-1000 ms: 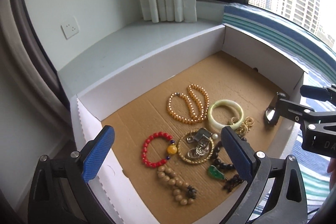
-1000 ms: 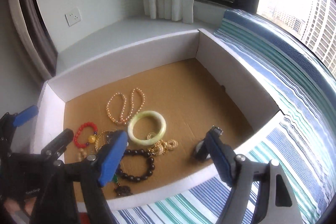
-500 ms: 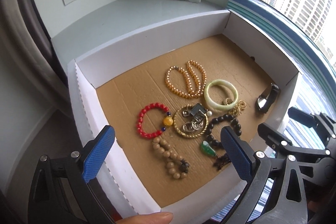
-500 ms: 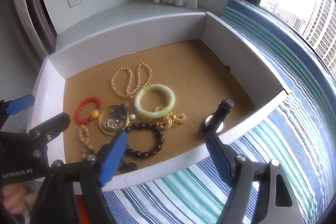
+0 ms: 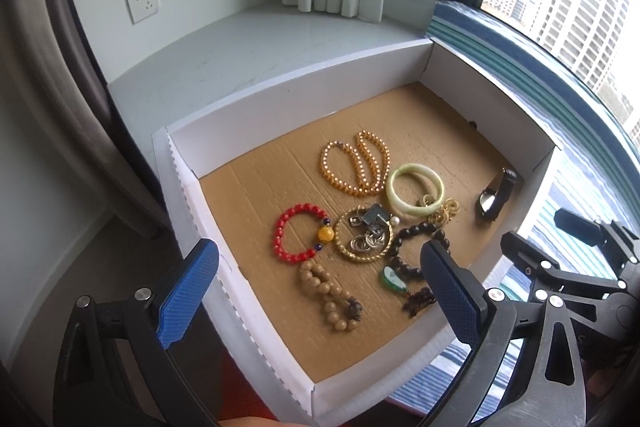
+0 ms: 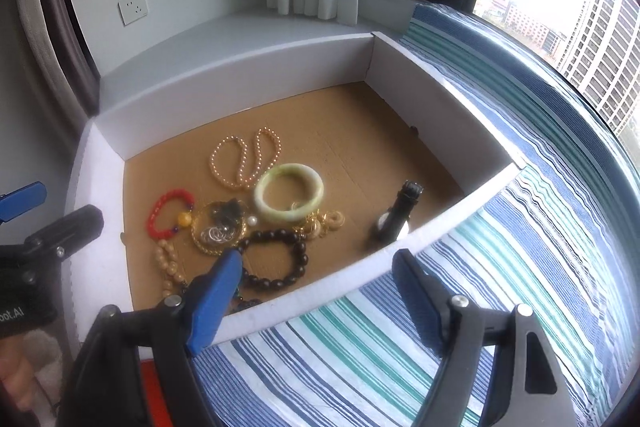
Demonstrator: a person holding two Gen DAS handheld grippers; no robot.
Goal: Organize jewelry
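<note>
Blue-padded left tongs [image 5: 318, 289] are spread wide with nothing between them, hanging over the near left corner of the box [image 5: 280, 115]. Right tongs [image 6: 316, 293] are likewise spread and empty, over the box's near wall and the striped bedspread [image 6: 500, 267].

Jewelry all sits on the brown cardboard floor of the box, bunched toward the near side: black bead bracelet [image 6: 276, 259] nearest the right tongs, red bead bracelet [image 5: 298, 237] and tan bead string [image 5: 330, 297] nearest the left. Gold bangle [image 5: 362, 239] has loose rings and a small dark piece piled inside it. Pale green bangle [image 6: 289, 191] touches small gold bits on its near edge. Pearl string [image 5: 354, 163] lies behind. Watch [image 6: 396, 213] is apart, against the near wall.

Handling guess: bead strings are light and floppy, will sag; pinch across the strand. Green bangle looks stiff, smooth and breakable; grip across the rim, gently. Small rings probably slip and tangle. Watch: take the strap.
</note>
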